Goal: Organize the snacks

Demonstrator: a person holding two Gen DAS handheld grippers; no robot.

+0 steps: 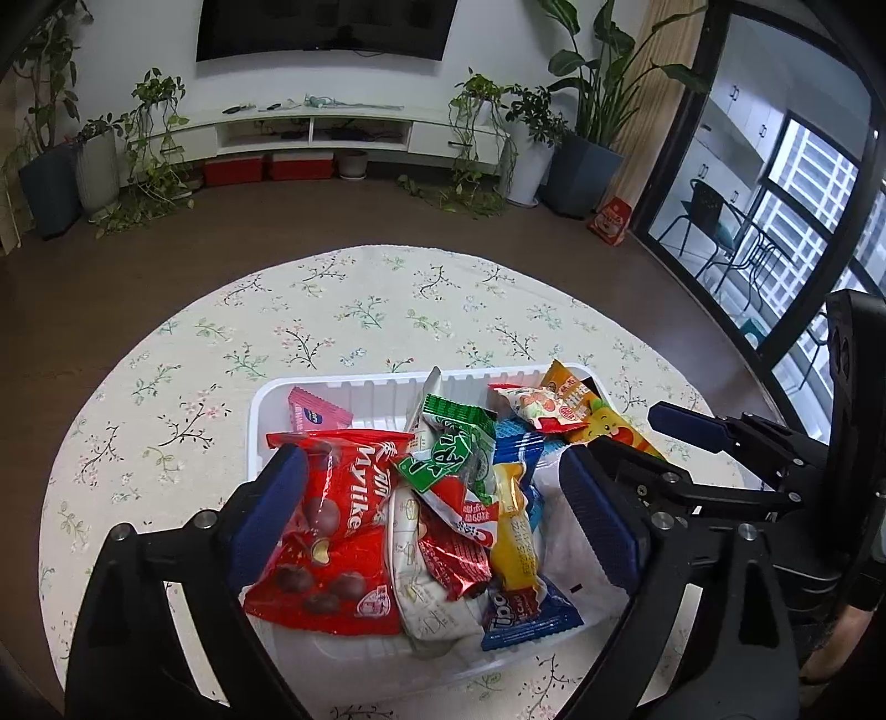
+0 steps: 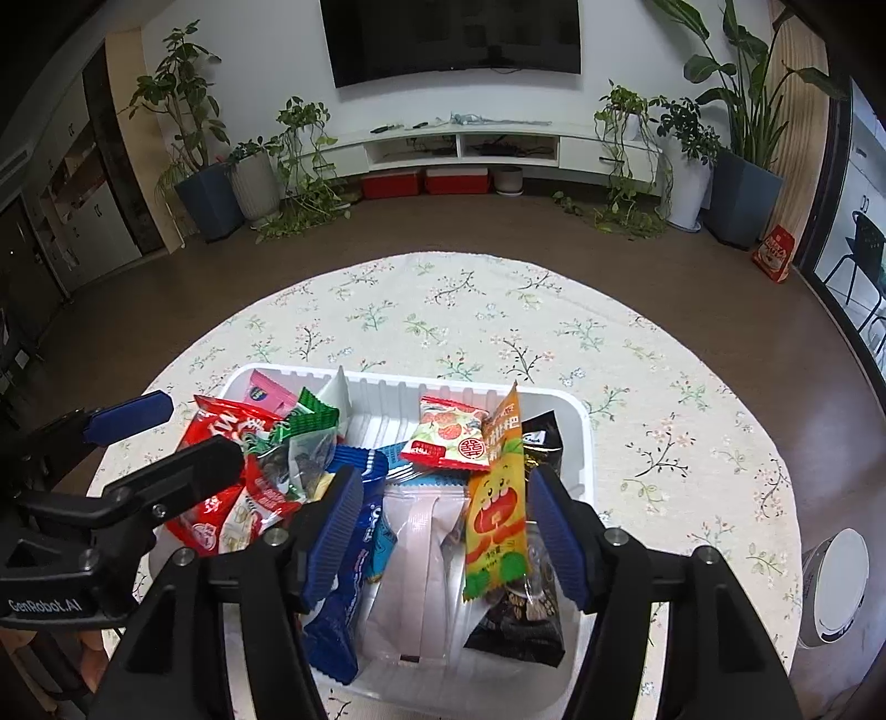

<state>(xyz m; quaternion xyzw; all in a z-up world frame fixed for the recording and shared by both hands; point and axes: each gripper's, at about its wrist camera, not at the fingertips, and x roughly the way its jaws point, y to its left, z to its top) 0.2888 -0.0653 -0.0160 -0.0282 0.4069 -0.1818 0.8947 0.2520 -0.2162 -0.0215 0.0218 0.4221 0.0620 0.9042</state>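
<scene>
Both hand-held grippers, left point(image 1: 437, 509) and right point(image 2: 443, 531), hung spread above the white tray point(image 1: 354, 387), pinching nothing that I could see. That tray, heaped with snack packets point(image 2: 410, 565), sat on my round surface point(image 2: 554, 332) under a floral cloth. Beyond the tray I saw brown floor point(image 2: 498, 227), a white TV cabinet point(image 2: 459, 144), potted plants point(image 1: 587, 160) and a wall-mounted television point(image 2: 448, 39).

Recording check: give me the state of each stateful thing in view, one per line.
Left gripper: open, above the red chocolate bag, gripping nothing.
Right gripper: open, over the white pouch.
White bin: upright, piled with snacks.
Divider: standing upright.
TV: off.
</scene>
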